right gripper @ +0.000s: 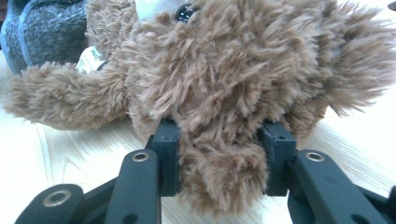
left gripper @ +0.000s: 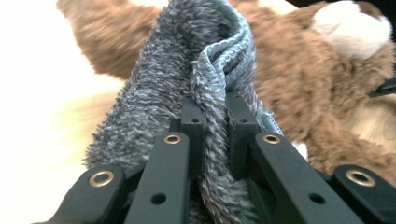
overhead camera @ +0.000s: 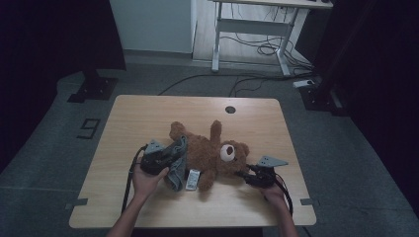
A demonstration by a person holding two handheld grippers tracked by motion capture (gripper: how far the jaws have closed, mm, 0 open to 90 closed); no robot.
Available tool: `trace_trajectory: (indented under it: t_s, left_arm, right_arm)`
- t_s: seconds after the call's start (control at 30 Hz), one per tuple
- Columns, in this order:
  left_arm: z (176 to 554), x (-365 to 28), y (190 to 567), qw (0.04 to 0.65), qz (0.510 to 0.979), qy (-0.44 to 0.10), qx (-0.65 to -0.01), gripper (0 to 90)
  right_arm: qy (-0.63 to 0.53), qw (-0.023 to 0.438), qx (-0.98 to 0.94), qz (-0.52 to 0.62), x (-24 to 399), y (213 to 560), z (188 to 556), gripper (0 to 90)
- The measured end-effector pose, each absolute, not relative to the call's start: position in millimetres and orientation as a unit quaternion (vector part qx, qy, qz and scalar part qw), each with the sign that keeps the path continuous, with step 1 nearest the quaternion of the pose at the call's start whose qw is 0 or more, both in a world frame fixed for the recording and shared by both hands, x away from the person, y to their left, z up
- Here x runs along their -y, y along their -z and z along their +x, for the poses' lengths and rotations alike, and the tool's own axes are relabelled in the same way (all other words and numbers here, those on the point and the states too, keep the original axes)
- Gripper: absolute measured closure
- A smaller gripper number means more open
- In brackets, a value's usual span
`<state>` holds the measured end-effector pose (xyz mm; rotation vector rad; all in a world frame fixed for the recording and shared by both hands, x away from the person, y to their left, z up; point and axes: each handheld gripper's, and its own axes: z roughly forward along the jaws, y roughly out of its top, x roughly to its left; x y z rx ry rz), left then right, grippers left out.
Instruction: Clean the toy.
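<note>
Lying on its back near the middle of the wooden table [overhead camera: 148, 113]: one brown teddy bear [overhead camera: 210, 153], head toward the right, legs toward the far left. Draped over its lower body: one grey fuzzy garment [overhead camera: 176, 160] with a ribbed blue-grey hem, looking like a small pair of trousers or a vest; cannot tell which. Just near of the bear's belly: one white tag [overhead camera: 192, 179], lying flat.

Left gripper [overhead camera: 165, 157], seen also at [left gripper: 215, 121] in the left gripper view: jaws drawn narrow, pinching a fold of the grey garment [left gripper: 154, 107] right beside the hem. Right gripper [overhead camera: 245, 175], seen also at [right gripper: 219, 154] in the right gripper view: jaws clamped on a thick tuft of the teddy bear [right gripper: 243, 70] at the head, likely an ear, pinning it to the tabletop.

Probable step: dressing or undressing the bear, pulling cloth with the left while anchoring with the right.

Risks from here:
- Thin pinch on loose pile; a hard tug could slip the fold out of the left jaws.
- Hold on fur alone at the right; a strong pull leftward could drag the whole bear along or tear the tuft free.
- Cloth catching on a leg, bunching instead of sliding.
- Tag snagging under the garment edge.

Count: two grippers, two hands, one bear, one garment, one tag, one table.
</note>
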<state>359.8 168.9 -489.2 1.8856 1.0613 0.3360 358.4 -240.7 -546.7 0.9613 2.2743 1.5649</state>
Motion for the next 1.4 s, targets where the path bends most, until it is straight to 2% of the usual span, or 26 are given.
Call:
trace_trajectory:
  t_s: [0.4, 0.6, 0.83, 0.97, 1.1, 1.2, 1.4]
  left_arm:
    - [357, -189, 490, 0.439, 0.760, -0.157, -0.453, 80.2]
    - [353, -159, 457, 0.462, 0.767, -0.175, -0.409, 80.3]
    - [366, -92, 423, 0.474, 0.790, -0.169, -0.351, 80.2]
    - [382, -44, 424, 0.454, 0.812, -0.161, -0.329, 80.2]
    - [398, -18, 448, 0.412, 0.834, -0.146, -0.336, 80.1]
    - [401, -20, 464, 0.408, 0.833, -0.141, -0.346, 80.2]
    - [400, -41, 459, 0.419, 0.824, -0.140, -0.355, 80.4]
  right_arm:
    - [-0.532, 0.110, -0.774, 0.326, 241, 547, 358, 58.7]
    - [-0.534, 0.107, -0.772, 0.329, 241, 548, 358, 58.7]
    - [-0.533, 0.107, -0.771, 0.331, 241, 547, 358, 58.6]
    - [-0.533, 0.106, -0.771, 0.332, 241, 548, 358, 58.6]
    - [-0.532, 0.108, -0.772, 0.331, 242, 548, 358, 58.5]
    - [-0.529, 0.107, -0.773, 0.335, 242, 548, 358, 58.4]
    - [-0.528, 0.104, -0.773, 0.335, 241, 548, 358, 58.5]
